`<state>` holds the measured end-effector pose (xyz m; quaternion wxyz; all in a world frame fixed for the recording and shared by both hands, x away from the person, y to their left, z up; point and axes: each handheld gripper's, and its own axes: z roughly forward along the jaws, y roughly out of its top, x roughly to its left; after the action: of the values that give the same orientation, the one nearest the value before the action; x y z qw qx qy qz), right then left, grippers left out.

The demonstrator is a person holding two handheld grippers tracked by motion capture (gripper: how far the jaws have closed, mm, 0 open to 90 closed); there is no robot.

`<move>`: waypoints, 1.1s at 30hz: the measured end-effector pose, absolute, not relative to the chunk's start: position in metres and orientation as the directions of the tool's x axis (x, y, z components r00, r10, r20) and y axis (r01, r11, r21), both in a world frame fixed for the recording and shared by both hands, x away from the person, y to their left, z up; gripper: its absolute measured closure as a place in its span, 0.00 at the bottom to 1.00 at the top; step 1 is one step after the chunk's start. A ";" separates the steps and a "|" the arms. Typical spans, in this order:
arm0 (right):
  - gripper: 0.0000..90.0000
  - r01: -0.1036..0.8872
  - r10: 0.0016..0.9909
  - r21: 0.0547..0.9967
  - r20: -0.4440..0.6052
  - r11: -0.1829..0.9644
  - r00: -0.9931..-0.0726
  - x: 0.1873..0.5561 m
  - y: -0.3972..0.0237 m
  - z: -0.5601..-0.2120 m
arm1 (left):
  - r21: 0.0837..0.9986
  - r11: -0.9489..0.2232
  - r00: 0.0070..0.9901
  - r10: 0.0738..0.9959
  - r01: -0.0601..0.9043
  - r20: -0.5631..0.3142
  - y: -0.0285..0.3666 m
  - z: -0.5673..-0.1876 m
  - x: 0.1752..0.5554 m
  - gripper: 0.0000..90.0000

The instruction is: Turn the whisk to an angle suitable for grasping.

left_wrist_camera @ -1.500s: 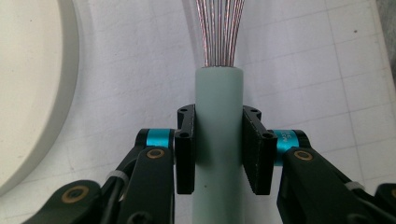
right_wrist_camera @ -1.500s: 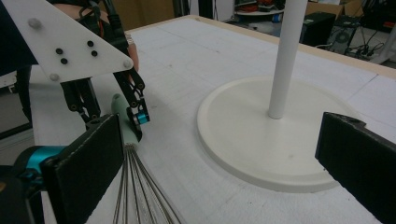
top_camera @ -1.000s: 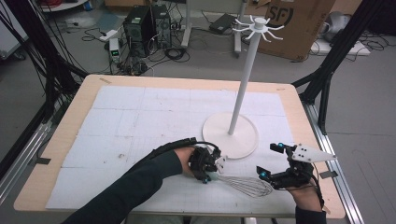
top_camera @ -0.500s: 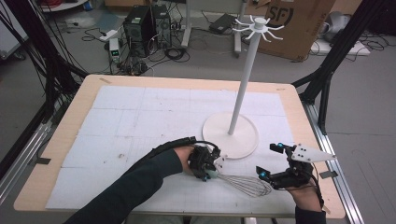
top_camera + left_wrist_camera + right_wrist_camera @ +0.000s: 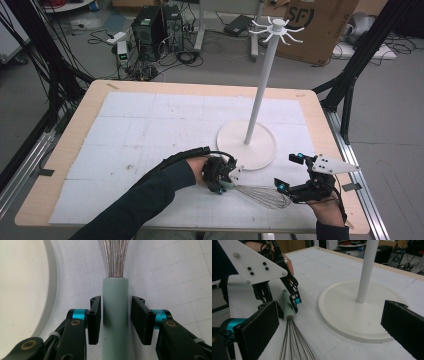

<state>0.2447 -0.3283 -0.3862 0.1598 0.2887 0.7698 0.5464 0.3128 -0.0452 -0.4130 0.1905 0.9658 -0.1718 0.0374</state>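
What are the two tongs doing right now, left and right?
Left tongs: just been opening, pads off the whisk handle that lies between them.
Right tongs: wide open, holding nothing, near the whisk wires.

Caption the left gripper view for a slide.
Left tongs straddle the pale green whisk handle, pads just released, on the white mat.

We see the whisk (image 5: 252,192) lying flat on the mat (image 5: 150,125) near the table's (image 5: 65,125) front edge, its handle (image 5: 115,315) to the left and its wires (image 5: 265,196) running right. The handle sits between the 2 jaws of the left gripper (image 5: 222,177), a slim gap on each side. Just behind the whisk stands the rack (image 5: 247,145), its base on the mat and its pole rising from the base's middle. The right gripper (image 5: 290,172) hovers at the wire end, right of the whisk and in front of the base's right edge.
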 end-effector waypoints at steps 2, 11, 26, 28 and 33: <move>0.00 0.267 0.618 0.934 0.066 0.238 -0.783 0.245 -0.328 -0.386 | 0.359 -0.871 0.942 -0.310 -0.336 0.130 -0.045 -0.413 0.312 0.66; 0.00 0.275 0.616 0.932 0.074 0.238 -0.784 0.244 -0.328 -0.386 | 0.364 -0.869 0.942 -0.310 -0.335 0.128 -0.046 -0.412 0.309 0.63; 0.00 0.259 0.587 0.934 0.069 0.246 -0.807 0.243 -0.327 -0.385 | 0.506 -0.846 0.982 -0.191 -0.167 0.004 -0.007 -0.384 0.304 0.43; 0.00 0.263 0.583 0.933 0.073 0.248 -0.809 0.243 -0.326 -0.385 | 0.519 -0.846 0.988 -0.154 -0.124 -0.015 0.000 -0.381 0.305 0.38; 0.00 0.265 0.578 0.930 0.073 0.255 -0.813 0.243 -0.323 -0.385 | 0.558 -0.829 0.995 -0.083 -0.038 -0.055 0.017 -0.378 0.307 0.30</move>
<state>0.2434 -0.3227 -0.3855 0.1430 0.2703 0.7793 0.5470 0.3068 0.0166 -0.3781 0.2907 0.9555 -0.0315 -0.0384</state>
